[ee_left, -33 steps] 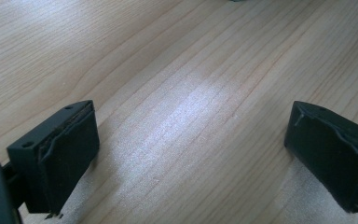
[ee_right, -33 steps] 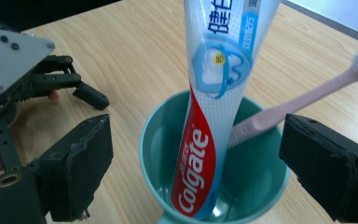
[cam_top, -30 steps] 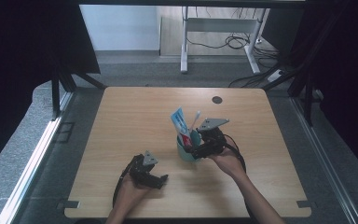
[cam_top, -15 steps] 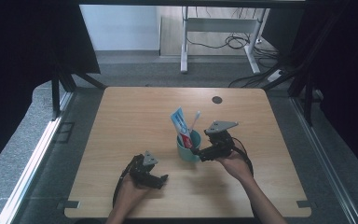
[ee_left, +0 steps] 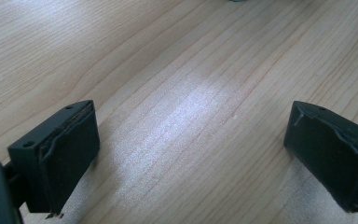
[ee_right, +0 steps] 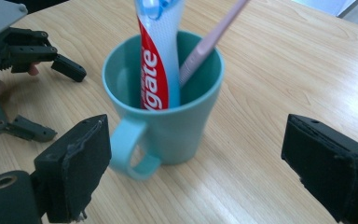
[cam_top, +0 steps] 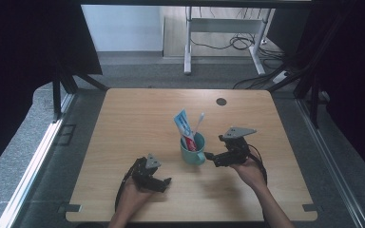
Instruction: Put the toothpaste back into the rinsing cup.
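Right gripper (cam_top: pixel 212 158) is held in the person's right hand (cam_top: pixel 248 170) above the table (cam_top: pixel 123 123), its jaws spread wide and holding nothing. Directly ahead of it, between the lines of its two jaws but just clear of both, stands a teal mug (ee_right: pixel 168 107), upright on the wood. The mug's handle (ee_right: pixel 130 151) faces this gripper and sits just beside the jaw at the left of the right gripper view; whether the two touch cannot be told. Inside the mug a red, white and blue toothpaste tube (ee_right: pixel 156 60) stands upright against the wall nearer the gripper, and a pink toothbrush (ee_right: pixel 209 42) leans away toward the far rim, its upper end cut off in that view. In the high view the mug (cam_top: pixel 193 151) lies just off the gripper's tips, with the tube (cam_top: pixel 183 126) and the brush (cam_top: pixel 198 124) rising above its rim. Left gripper (cam_top: pixel 160 182), held in the left hand (cam_top: pixel 134 192), is well apart from the mug, near the table edge closest to the person. Its jaws are likewise spread wide and empty; bare wood grain lies between and ahead of them, and both sit low over the surface. From the right gripper view, the left gripper (ee_right: pixel 46 98) appears beyond the mug's handle side, its black linkage resting at table level. A small dark round disc (cam_top: pixel 221 101) lies on the table well beyond both grippers.
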`<state>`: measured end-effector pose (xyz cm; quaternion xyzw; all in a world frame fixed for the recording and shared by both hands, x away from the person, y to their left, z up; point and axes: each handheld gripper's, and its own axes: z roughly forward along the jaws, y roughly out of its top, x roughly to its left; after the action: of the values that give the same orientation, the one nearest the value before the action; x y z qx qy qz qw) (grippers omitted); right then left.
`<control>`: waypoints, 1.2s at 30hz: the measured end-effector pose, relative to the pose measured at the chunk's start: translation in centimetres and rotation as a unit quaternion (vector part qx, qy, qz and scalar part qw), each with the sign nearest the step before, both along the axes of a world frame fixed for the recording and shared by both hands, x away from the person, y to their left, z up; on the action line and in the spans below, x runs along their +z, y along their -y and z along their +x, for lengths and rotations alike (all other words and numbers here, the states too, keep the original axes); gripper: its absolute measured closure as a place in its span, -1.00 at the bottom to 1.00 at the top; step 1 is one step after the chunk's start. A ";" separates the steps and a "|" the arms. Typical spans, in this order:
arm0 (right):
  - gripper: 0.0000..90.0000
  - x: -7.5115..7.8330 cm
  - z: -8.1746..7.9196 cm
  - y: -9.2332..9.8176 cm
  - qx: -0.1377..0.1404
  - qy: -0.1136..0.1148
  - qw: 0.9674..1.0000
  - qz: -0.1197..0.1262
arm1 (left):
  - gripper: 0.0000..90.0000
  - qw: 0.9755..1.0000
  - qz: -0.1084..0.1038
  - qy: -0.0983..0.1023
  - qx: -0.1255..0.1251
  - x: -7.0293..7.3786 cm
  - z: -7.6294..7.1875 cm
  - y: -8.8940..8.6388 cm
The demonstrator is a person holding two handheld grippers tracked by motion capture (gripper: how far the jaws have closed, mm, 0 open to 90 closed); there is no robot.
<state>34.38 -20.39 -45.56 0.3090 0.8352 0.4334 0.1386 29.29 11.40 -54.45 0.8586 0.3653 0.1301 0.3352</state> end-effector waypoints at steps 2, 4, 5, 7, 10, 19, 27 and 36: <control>-0.83 -0.2 -0.1 0.4 -0.003 -0.001 1.000 0.000 | -0.93 1.000 0.000 0.000 0.000 0.0 0.0 0.0; -0.82 -0.4 -0.2 0.9 -0.008 0.000 1.000 -0.002 | -0.93 1.000 0.000 0.000 0.000 0.0 0.0 0.0; -0.83 -0.6 -0.3 1.2 -0.012 -0.002 1.000 -0.002 | -0.93 1.000 0.000 0.000 0.000 0.0 0.0 0.0; -0.82 -0.9 -0.4 1.5 -0.016 -0.002 1.000 -0.003 | -0.93 1.000 0.000 0.000 0.001 0.0 0.0 0.0; -0.83 -1.4 -0.6 2.2 -0.023 -0.004 1.000 -0.007 | -0.93 1.000 0.001 0.000 0.000 0.0 0.0 0.0; -0.83 -3.2 -1.5 4.0 -0.041 -0.014 0.999 -0.008 | -0.93 1.000 -0.001 -0.001 0.002 0.0 0.0 0.0; -0.87 -5.0 -2.2 5.0 -0.050 -0.026 0.998 -0.021 | -0.93 1.000 -0.001 -0.001 0.002 0.0 0.0 0.0; -0.93 -7.1 -2.9 5.9 -0.057 -0.043 0.997 -0.033 | -0.93 1.000 -0.001 -0.001 0.002 0.0 0.0 0.0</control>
<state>31.48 -26.25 -52.64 0.3699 0.8352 0.3835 0.1365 29.24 11.36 -54.46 0.8575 0.3679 0.1297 0.3355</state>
